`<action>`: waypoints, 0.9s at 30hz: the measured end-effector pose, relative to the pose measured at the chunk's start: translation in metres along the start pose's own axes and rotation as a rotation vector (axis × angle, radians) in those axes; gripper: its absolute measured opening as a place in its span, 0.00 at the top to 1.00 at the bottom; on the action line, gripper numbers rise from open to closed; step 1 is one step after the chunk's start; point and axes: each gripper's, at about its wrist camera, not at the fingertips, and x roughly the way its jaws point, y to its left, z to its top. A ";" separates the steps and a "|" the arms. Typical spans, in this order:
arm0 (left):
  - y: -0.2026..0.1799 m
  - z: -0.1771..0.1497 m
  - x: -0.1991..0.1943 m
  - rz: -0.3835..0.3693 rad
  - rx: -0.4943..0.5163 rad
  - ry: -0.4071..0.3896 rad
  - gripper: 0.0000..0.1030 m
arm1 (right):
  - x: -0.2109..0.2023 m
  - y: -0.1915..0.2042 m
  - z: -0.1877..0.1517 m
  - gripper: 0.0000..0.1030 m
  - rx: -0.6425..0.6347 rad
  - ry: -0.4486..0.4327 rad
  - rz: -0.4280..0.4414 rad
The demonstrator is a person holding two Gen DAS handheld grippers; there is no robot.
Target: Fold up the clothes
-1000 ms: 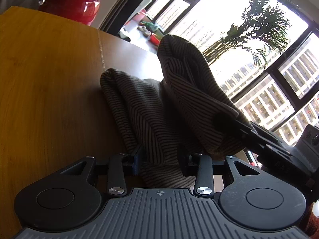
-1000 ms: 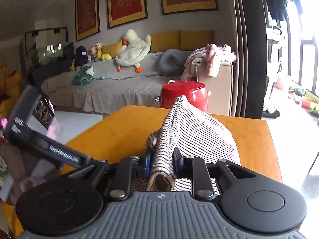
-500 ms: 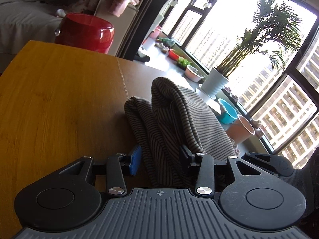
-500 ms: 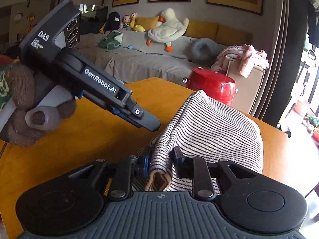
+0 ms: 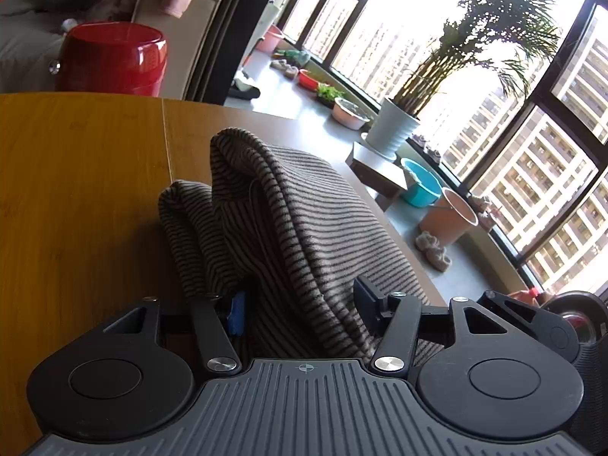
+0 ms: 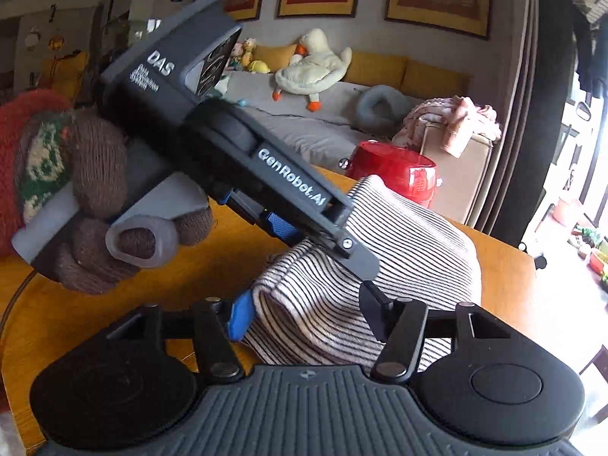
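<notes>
A striped brown and cream garment [image 5: 304,235] lies bunched in thick folds on the wooden table [image 5: 76,174]. It also shows in the right wrist view [image 6: 410,250]. My left gripper [image 5: 300,304] is open, its jaws spread wide around the cloth. My right gripper [image 6: 307,311] is open too, with the cloth's folded edge lying between its jaws. The left gripper's body [image 6: 243,159], held by a gloved hand [image 6: 87,205], crosses the right wrist view and rests its tip on the garment.
A red pot [image 5: 110,60] stands beyond the table's far edge; it also shows in the right wrist view [image 6: 391,171]. A window ledge with a potted palm [image 5: 395,129] and bowls lies to the right. A sofa with a plush duck [image 6: 315,68] is behind.
Both grippers have opened and let go of the garment. The cloth has dropped lower onto the table. The left gripper has moved close over the right one's view.
</notes>
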 end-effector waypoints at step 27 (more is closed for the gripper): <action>0.046 0.001 -0.005 -0.014 -0.051 -0.044 0.57 | 0.062 -0.172 -0.051 0.23 0.871 0.047 0.177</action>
